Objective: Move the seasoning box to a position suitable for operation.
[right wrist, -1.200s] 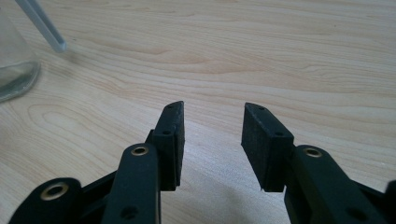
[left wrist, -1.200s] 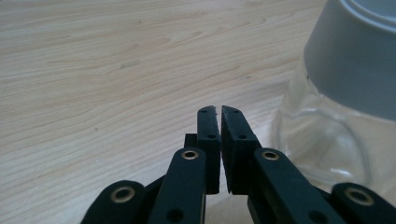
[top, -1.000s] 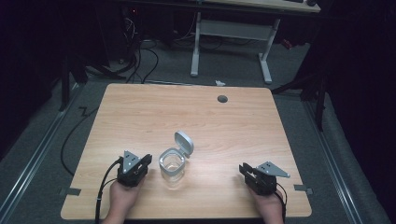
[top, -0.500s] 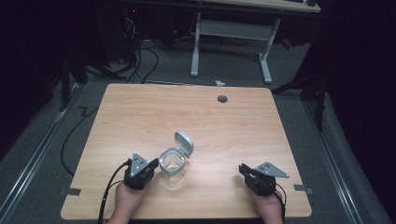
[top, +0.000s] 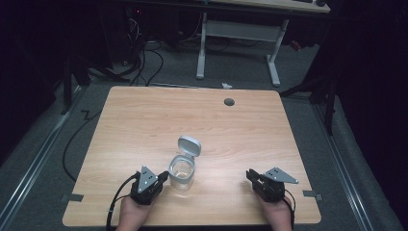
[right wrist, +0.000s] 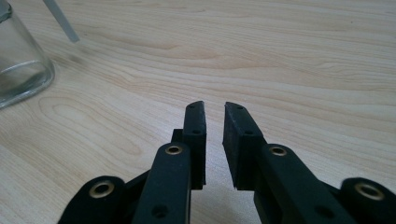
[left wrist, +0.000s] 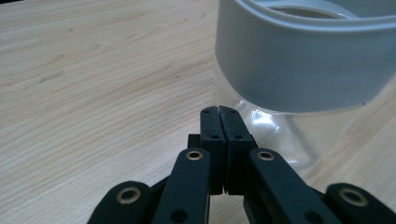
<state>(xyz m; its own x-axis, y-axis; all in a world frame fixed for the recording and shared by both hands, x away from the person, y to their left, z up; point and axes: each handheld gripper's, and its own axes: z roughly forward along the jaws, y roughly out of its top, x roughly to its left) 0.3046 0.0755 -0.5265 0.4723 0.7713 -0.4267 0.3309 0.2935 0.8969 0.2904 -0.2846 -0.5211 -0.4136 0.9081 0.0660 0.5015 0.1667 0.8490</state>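
Observation:
A clear glass jar (top: 183, 172) with a grey rim stands near the front middle of the wooden table (top: 144, 120). Its grey flip lid (top: 188, 145) is tipped open behind it. My left gripper (top: 163, 176) lies just left of the jar, jaws shut with nothing between them. In the left gripper view the tips (left wrist: 219, 110) sit a short way from the jar's glass base (left wrist: 299, 60). My right gripper (top: 250, 174) rests near the front right, well apart from the jar. Its jaws (right wrist: 215, 110) stand a narrow gap apart and hold nothing, with the jar (right wrist: 18, 60) at the far left.
A dark cable hole (top: 229, 101) sits near the table's far edge. Behind the table stands a white desk frame (top: 240, 29), and cables (top: 144, 53) trail on the grey floor. Bare wood stretches across the back and sides of the tabletop.
My left gripper has slid right, closer to the jar. The right gripper and the jar have stayed put.

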